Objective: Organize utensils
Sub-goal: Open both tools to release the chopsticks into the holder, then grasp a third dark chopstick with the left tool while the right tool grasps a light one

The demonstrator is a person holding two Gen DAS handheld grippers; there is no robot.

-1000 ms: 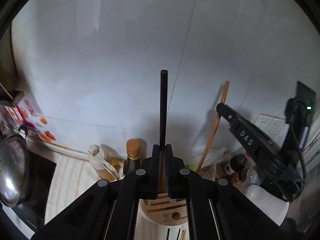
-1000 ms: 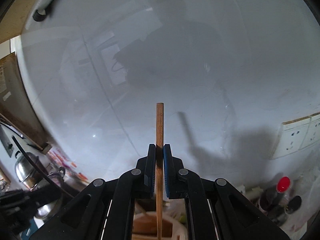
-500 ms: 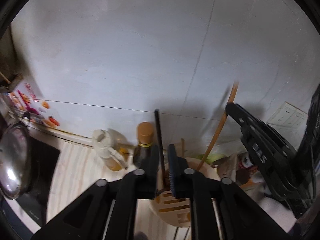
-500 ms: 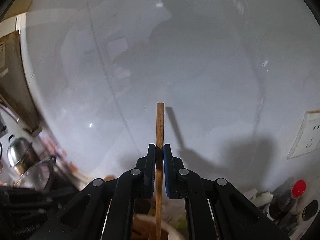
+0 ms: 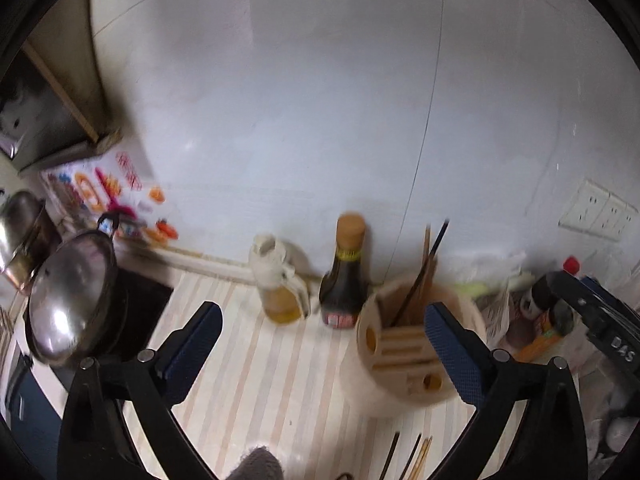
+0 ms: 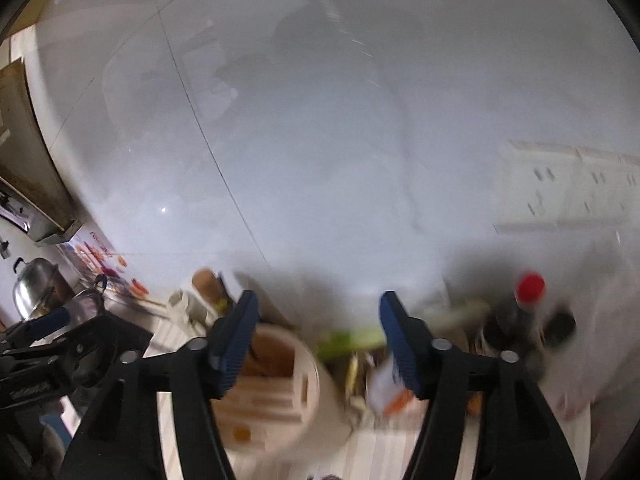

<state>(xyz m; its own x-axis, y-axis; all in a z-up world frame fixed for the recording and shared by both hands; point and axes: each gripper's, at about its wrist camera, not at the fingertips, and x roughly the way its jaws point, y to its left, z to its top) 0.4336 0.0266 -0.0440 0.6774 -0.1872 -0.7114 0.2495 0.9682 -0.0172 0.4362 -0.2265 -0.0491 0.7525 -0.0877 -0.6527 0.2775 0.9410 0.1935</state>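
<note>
Chopsticks point(image 5: 430, 276) stood in the round wooden holder point(image 5: 404, 354) on the striped tabletop point(image 5: 256, 376), a dark one and a pale wooden one leaning toward twelve o'clock out of the back compartment. More sticks point(image 5: 408, 456) lay flat on the tabletop at about six o'clock from the holder, near the bottom edge of the left wrist view; these looked like the ones not yet sorted.

The left hand-held gripper point(image 5: 322, 346) was spread wide, its jaws opening, with nothing pressed between the pads; the holder sat just behind its right pad. The right hand-held gripper point(image 6: 318, 344) also stood apart with jaws opening and empty, the holder point(image 6: 276, 396) below its left finger. That view was blurred, so finer detail there could not be told.

At ten o'clock from the holder stood a dark sauce bottle point(image 5: 346, 276), and beside it, further toward nine o'clock, an oil bottle point(image 5: 278, 280).

Judged by their look, the loose sticks would be light, stiff and thin, and probably smooth enough to roll or swivel in a pinch. Taking hold near the middle of the length should keep one from pivoting, and lying flat they would likely need the pads brought low against the tabletop. The holder seemed steady enough to take a dropped stick without tipping.
</note>
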